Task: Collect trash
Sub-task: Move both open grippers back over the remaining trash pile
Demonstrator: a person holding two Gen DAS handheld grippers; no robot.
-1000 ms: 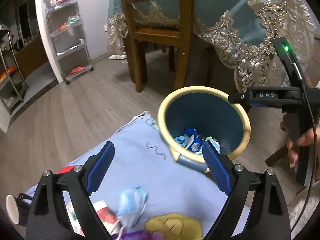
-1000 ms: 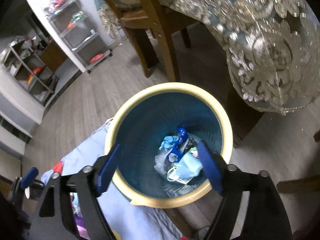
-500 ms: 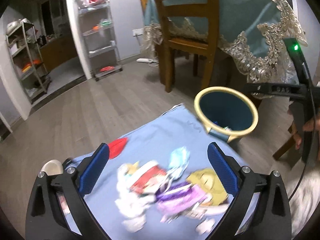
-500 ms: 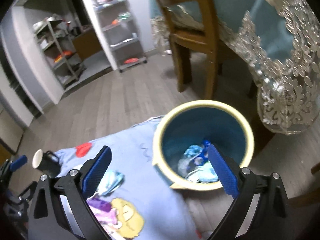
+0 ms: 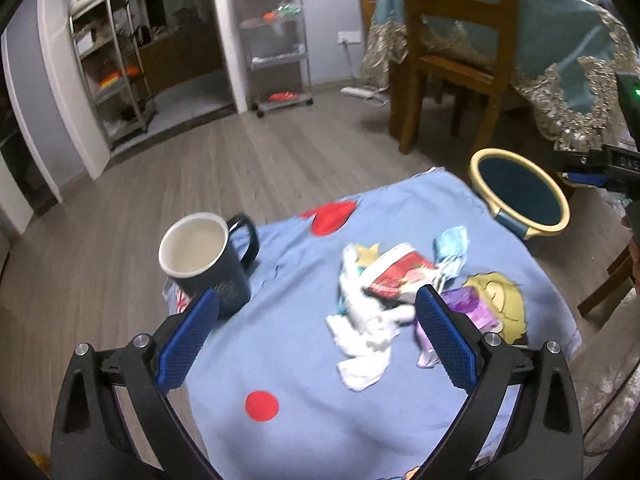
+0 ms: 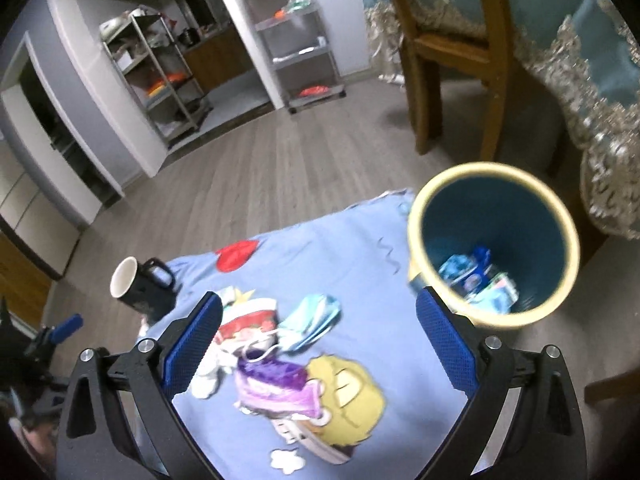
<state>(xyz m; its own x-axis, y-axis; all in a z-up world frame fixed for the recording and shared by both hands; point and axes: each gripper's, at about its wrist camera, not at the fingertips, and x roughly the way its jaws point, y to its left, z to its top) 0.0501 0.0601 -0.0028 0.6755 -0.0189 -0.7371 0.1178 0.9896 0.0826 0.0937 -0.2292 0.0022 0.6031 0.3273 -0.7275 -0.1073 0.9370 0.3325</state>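
Fingers of the left gripper stand wide apart, released, nothing between them; just beyond its right finger lies the trash pile of white tissue, red wrapper and blue mask on the blue cloth; a dark mug stands past its left finger; the right gripper is likewise released and empty, the bin beyond its right finger.

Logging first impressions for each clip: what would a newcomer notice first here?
Probably the heap of trash in the middle of the blue cloth: white tissue, a red wrapper, a blue mask. Next, the yellow-rimmed bin off the cloth's right corner with some trash inside, and the dark mug upright at its left edge.
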